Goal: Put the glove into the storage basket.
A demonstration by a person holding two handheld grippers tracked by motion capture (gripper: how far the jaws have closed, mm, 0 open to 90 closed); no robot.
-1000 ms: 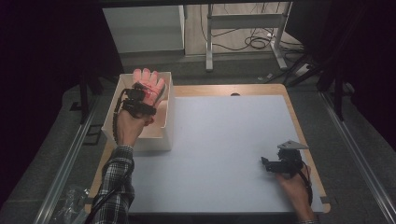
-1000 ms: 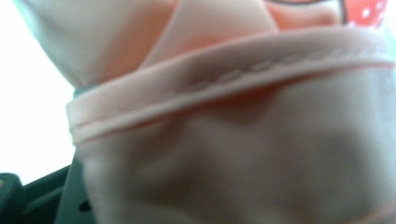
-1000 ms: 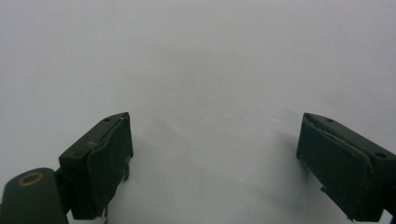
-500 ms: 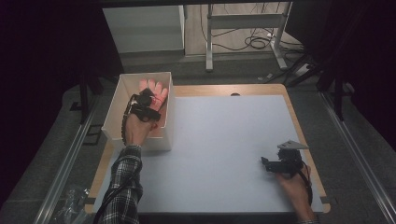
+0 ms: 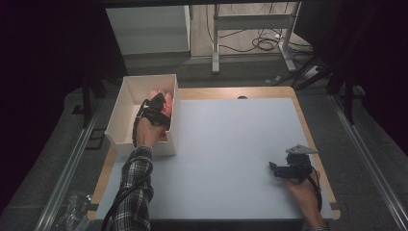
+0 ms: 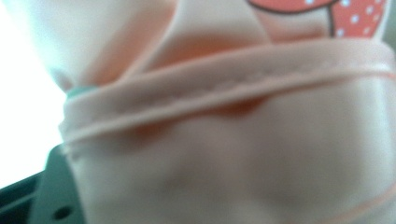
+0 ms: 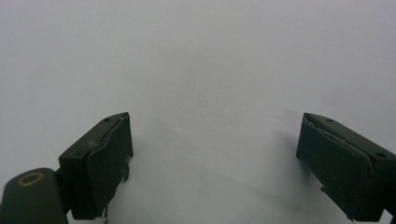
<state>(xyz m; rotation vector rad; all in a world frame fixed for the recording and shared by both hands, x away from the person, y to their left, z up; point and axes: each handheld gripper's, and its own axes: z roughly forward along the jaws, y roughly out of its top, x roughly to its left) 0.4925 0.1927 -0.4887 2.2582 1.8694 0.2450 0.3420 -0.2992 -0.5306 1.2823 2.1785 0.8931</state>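
Wide pale table [image 5: 231, 144], bare across the middle and right, wooden rim showing along the far edge. White box [image 5: 126, 103] at the left edge, walls close around the left gripper [image 5: 156, 107] lowered inside; jaws just been opening, pink cloth item [image 6: 233, 140] (blurred, pressed near the lens) between them, grip unclear. Right gripper [image 7: 215, 154] low near the right edge, jaws apart, nothing between.
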